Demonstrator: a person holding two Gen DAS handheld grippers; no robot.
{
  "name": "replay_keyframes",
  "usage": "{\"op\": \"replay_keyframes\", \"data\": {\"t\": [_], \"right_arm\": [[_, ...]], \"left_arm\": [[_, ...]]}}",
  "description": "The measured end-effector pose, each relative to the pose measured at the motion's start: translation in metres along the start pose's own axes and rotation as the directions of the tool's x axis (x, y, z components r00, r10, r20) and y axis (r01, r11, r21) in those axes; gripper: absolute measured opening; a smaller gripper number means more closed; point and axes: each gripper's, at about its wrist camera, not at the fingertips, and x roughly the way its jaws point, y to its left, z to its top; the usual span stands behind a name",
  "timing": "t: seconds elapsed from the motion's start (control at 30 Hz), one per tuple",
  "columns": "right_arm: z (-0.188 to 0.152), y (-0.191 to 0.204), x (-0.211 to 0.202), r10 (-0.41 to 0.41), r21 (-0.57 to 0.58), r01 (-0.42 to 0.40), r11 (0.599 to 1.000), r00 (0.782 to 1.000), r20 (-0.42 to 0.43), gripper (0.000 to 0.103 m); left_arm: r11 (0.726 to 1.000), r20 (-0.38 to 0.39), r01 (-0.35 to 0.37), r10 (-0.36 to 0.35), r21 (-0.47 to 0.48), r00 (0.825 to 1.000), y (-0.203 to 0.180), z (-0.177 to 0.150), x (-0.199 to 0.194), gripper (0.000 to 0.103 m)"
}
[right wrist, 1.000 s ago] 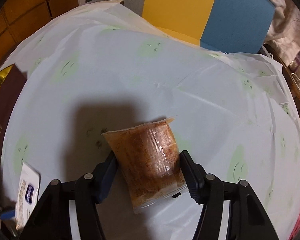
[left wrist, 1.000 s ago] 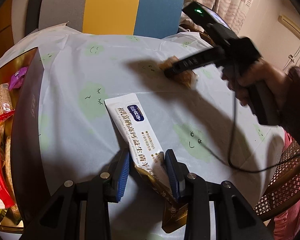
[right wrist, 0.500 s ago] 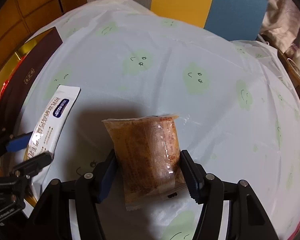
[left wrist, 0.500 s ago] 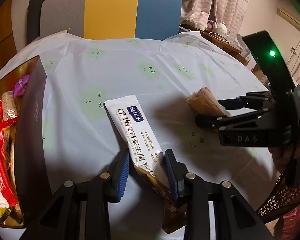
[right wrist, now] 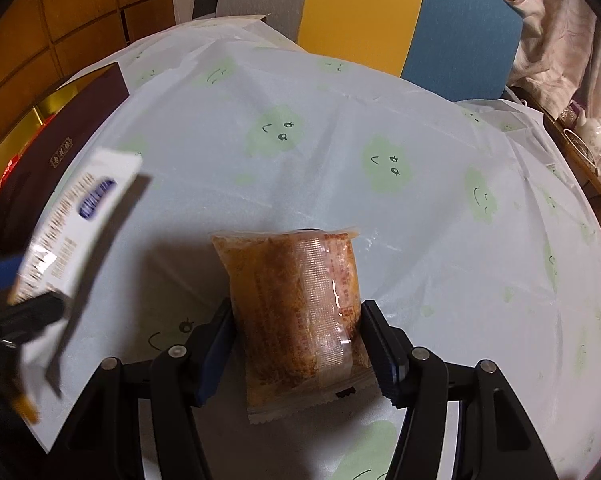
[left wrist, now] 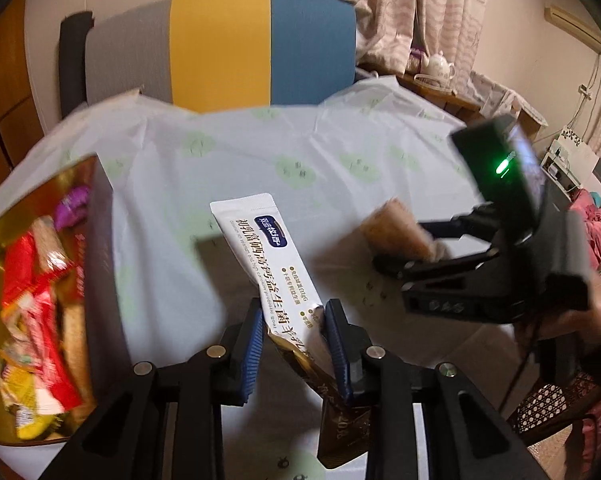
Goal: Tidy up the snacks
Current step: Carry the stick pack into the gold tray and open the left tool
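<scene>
My left gripper (left wrist: pixel 293 340) is shut on a long white and gold sachet (left wrist: pixel 274 268) with a blue label and holds it above the table. The sachet also shows at the left of the right wrist view (right wrist: pixel 72 232), blurred. My right gripper (right wrist: pixel 298 346) is shut on a clear packet of orange-brown snack (right wrist: pixel 296 304), lifted off the table. In the left wrist view the right gripper (left wrist: pixel 404 254) holds that packet (left wrist: pixel 396 228) to the right of the sachet.
A dark box with gold lining (left wrist: pixel 100 264) stands at the left, filled with several red and yellow snack packs (left wrist: pixel 36 312); its wall shows in the right wrist view (right wrist: pixel 60 148). A white cloth with green faces (right wrist: pixel 380 140) covers the round table. A striped chair (left wrist: pixel 220 44) stands behind.
Both grippers have lifted with their packets. The right gripper carried the orange packet from the far side toward the near right, close to the sachet. The left one rose and tilted.
</scene>
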Motion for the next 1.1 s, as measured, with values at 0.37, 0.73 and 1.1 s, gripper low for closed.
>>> {"op": "replay_keyframes", "data": {"t": [0.37, 0.73, 1.1], "right_arm": [[-0.004, 0.002, -0.003, -0.006, -0.02, 0.006, 1.0, 1.0, 0.009, 0.062], [-0.004, 0.004, -0.002, -0.01, -0.03, 0.01, 1.0, 1.0, 0.011, 0.062], [-0.002, 0.001, -0.001, -0.005, -0.016, 0.005, 1.0, 1.0, 0.003, 0.062]], "left_arm": [[0.997, 0.086, -0.016, 0.022, -0.071, 0.996, 0.023, 0.022, -0.047, 0.031], [0.976, 0.111, -0.06, 0.085, -0.21, 0.99, 0.076, 0.015, -0.073, 0.031], [0.856, 0.073, -0.173, 0.237, -0.487, 0.969, 0.198, -0.016, -0.102, 0.031]]}}
